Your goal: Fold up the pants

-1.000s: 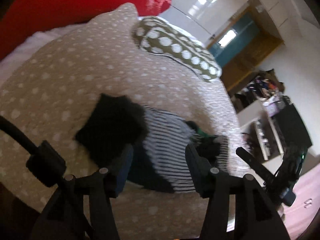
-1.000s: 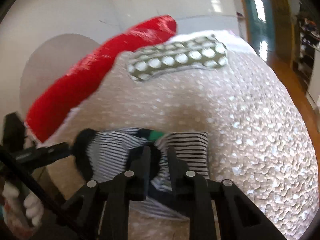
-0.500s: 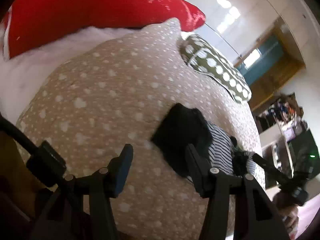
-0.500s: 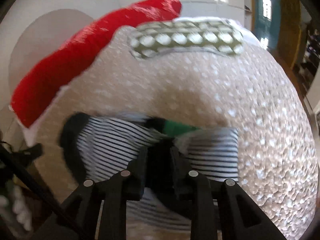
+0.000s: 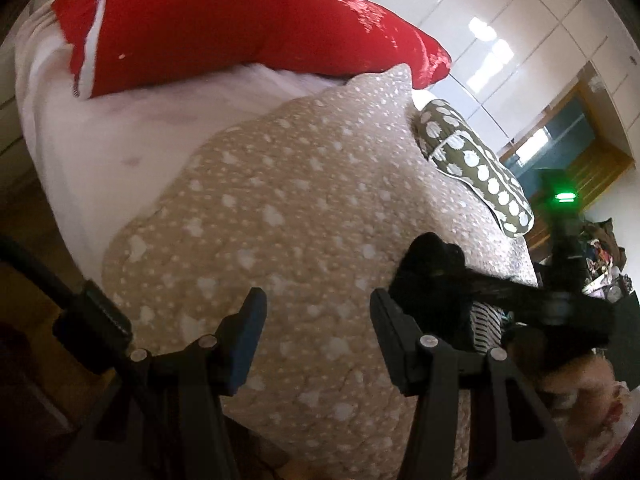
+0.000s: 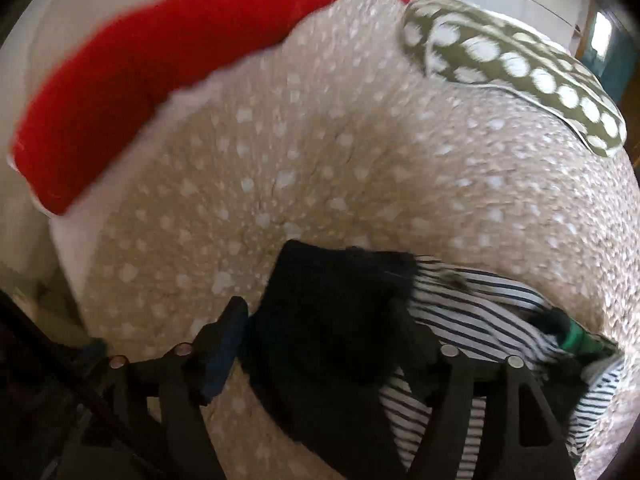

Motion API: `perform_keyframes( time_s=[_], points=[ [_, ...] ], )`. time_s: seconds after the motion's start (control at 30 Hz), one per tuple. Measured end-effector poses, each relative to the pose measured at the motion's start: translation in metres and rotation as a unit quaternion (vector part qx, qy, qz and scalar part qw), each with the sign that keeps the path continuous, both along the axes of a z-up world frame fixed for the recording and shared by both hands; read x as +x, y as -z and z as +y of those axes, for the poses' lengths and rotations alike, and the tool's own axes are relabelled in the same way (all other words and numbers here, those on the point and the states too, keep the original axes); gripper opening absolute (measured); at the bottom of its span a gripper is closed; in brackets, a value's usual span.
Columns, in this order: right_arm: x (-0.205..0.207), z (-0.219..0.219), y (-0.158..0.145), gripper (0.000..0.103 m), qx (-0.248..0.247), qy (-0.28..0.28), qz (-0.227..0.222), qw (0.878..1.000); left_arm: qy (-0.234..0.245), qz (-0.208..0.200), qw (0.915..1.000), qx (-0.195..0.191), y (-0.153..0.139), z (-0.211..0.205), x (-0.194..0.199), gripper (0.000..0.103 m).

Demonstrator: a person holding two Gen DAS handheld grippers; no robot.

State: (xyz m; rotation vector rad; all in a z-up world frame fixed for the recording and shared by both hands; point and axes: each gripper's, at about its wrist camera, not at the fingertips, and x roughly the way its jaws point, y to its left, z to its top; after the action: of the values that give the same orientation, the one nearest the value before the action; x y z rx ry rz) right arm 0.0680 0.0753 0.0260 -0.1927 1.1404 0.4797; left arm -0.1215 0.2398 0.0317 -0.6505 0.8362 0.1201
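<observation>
Both grippers have let go and swung aside since a second ago; the right gripper (image 6: pixel 316 332), pinched on the striped fabric back then, now stands with jaws spread wide over the pants' black end, gripping nothing; the left gripper (image 5: pixel 316 316) has come off the bundle too, jaws parted over bare blanket (image 5: pixel 280 208), the pants (image 5: pixel 436 280) just off its right finger. Pants (image 6: pixel 440 320) sit bunched on the near edge of that spotted blanket, black section beside stripes, green trim at the far right end. Risk from here, as I judge it: the loose bundle springs open untended, or a wide jaw snags the black end in passing and drags the fold apart.
</observation>
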Motion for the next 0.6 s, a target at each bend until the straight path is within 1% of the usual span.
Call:
perform_keyframes(
  time_s=[0.03, 0.1, 0.13, 0.17, 0.23, 0.3, 0.33, 0.37, 0.47, 0.53, 0.6],
  points=[
    [0.0, 0.01, 0.008, 0.081, -0.026, -0.003, -0.004, 1.0, -0.001, 0.0, 1.0, -0.002, 0.001, 0.002, -0.001, 0.053],
    [-0.004, 0.023, 0.022, 0.081, -0.074, -0.008, -0.018, 0.997, -0.003, 0.0, 1.0, -0.003, 0.002, 0.004, -0.002, 0.053],
    [-0.006, 0.026, 0.025, 0.08, -0.086, -0.008, -0.029, 0.996, -0.003, 0.0, 1.0, -0.005, 0.002, 0.004, -0.002, 0.053],
    [-0.01, 0.027, 0.025, 0.076, -0.091, -0.009, -0.039, 0.995, -0.001, -0.001, 1.0, -0.005, 0.003, 0.004, -0.002, 0.053],
    [-0.014, 0.023, 0.021, 0.041, -0.093, -0.006, -0.051, 0.994, 0.003, -0.002, 1.0, -0.004, 0.002, 0.003, -0.003, 0.053],
    [-0.017, 0.015, 0.012, 0.032, -0.08, 0.0, -0.057, 0.995, 0.008, -0.004, 1.0, -0.004, 0.001, -0.001, -0.003, 0.053],
    [-0.017, 0.011, 0.009, 0.029, -0.071, 0.0, -0.059, 0.996, 0.01, -0.003, 0.9999, -0.005, 0.0, -0.004, -0.002, 0.053],
    [-0.019, 0.005, 0.004, 0.029, -0.06, 0.001, -0.062, 0.996, 0.012, -0.003, 0.9999, -0.005, -0.001, -0.006, -0.002, 0.053],
    [-0.025, -0.019, -0.014, 0.028, -0.004, 0.012, -0.066, 0.998, 0.022, -0.005, 0.9997, -0.004, -0.006, -0.016, -0.002, 0.053],
    [-0.03, -0.04, -0.028, 0.028, 0.039, 0.02, -0.067, 0.997, 0.03, -0.007, 0.9995, -0.002, -0.011, -0.023, -0.001, 0.052],
    [-0.035, -0.065, -0.039, 0.028, 0.093, 0.028, -0.06, 0.993, 0.037, -0.008, 0.9993, -0.001, -0.014, -0.031, 0.0, 0.053]
  ],
)
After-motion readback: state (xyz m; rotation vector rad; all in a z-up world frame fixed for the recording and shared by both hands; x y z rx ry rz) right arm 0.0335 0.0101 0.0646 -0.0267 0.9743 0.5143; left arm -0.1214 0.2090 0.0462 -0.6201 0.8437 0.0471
